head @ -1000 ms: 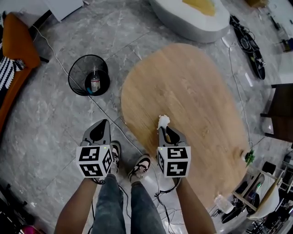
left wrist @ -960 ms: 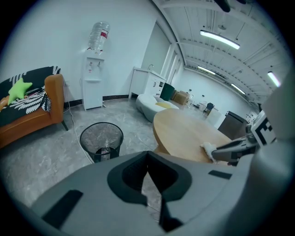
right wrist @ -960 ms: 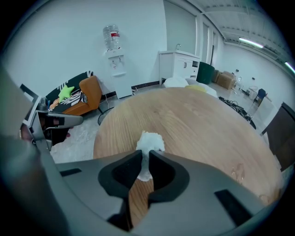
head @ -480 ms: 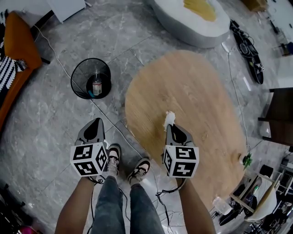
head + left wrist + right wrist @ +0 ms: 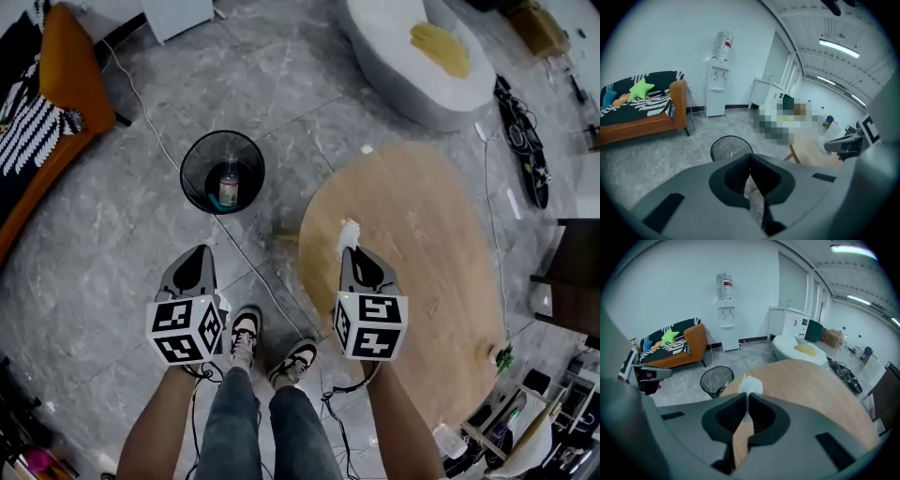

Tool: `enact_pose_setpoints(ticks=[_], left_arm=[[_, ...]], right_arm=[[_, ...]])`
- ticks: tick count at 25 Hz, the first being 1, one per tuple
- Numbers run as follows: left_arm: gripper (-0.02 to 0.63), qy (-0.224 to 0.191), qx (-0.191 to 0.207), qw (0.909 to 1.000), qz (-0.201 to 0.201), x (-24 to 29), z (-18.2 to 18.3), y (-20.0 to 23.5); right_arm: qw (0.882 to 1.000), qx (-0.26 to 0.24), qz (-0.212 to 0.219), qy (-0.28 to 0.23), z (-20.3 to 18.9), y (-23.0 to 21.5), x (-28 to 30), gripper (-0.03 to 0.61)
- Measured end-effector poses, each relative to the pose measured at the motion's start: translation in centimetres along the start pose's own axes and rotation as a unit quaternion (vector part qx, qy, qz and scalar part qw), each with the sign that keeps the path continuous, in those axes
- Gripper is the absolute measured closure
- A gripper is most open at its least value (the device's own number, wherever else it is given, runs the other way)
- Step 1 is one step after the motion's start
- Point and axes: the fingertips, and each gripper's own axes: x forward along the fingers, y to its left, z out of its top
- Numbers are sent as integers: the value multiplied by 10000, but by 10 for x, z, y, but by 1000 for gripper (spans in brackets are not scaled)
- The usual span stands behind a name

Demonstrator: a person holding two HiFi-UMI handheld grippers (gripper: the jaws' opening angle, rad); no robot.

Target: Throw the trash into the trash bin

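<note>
R tongs [image 5: 349,247] now nearer bin [image 5: 190,156], tissue [image 5: 348,232] prob pinched at tips.

Office break lounge: an orange sofa [image 5: 644,119] draped with a striped throw stands beside a bottled water dispenser [image 5: 716,93] and a white cabinet [image 5: 787,324], under ceiling strip lights [image 5: 839,48]. Grey stone-look floor tiles [image 5: 112,253], an oval wooden table [image 5: 422,244], a wire trash bin [image 5: 192,173] and loose cables [image 5: 525,150] furnish the room.

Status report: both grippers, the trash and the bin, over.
Right gripper shut on tissue, over table edge. Left gripper shut, empty. Bin on floor, ahead-left, bottle inside. Only a floor cable between.
</note>
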Motion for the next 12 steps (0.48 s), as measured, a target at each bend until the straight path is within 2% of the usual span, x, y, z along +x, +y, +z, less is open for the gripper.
enact_pose_setpoints(ticks=[4, 8, 12], left_arm=[[621, -160, -220, 9991, 314, -8, 17, 43], [621, -344, -457, 9958, 715, -22, 29, 96], [621, -454, -598, 9925, 962, -38, 39, 142]], right_arm=[[9991, -287, 287, -81, 36, 37, 25, 559], [9948, -768, 657, -145, 69, 94, 55, 558], [9908, -974, 910, -212, 97, 145, 71, 558]])
